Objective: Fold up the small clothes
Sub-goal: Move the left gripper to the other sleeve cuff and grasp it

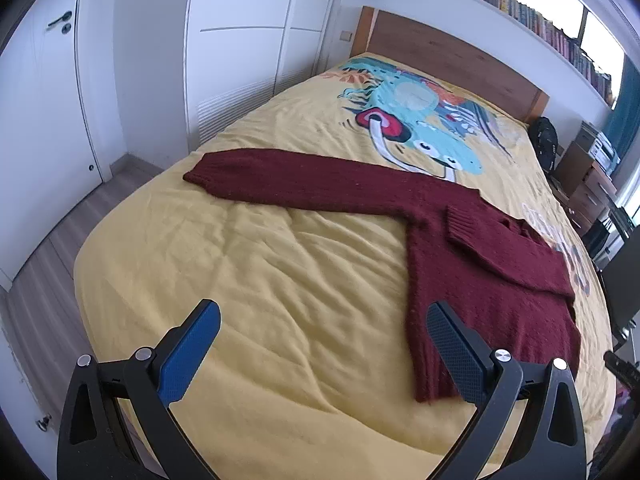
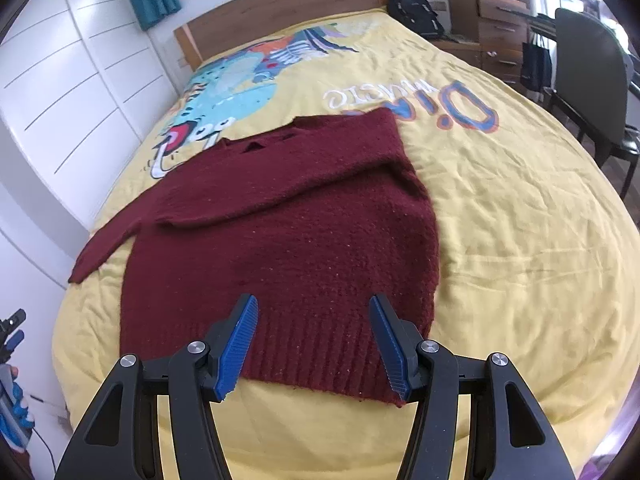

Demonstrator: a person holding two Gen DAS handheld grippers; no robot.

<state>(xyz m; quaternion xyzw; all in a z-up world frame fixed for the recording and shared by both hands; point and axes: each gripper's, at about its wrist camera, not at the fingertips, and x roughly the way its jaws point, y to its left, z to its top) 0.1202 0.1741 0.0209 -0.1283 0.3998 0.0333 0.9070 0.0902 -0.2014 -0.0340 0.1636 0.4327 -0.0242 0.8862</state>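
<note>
A dark red knitted sweater (image 2: 288, 232) lies flat on the yellow bedspread (image 2: 500, 220). Its right sleeve is folded across the chest; its left sleeve (image 1: 304, 184) stretches out straight to the left. In the left wrist view the sweater (image 1: 480, 272) lies to the right. My left gripper (image 1: 322, 312) is open and empty above bare bedspread, its right finger over the sweater's hem corner. My right gripper (image 2: 314, 304) is open and empty, just above the ribbed hem (image 2: 320, 356) near the bed's foot.
White wardrobes (image 1: 240, 48) and a door (image 1: 52, 80) stand left of the bed. A wooden headboard (image 2: 280, 4) is at the far end. A backpack (image 2: 416, 10), drawers (image 2: 496, 28) and a dark chair (image 2: 588, 64) stand at the right.
</note>
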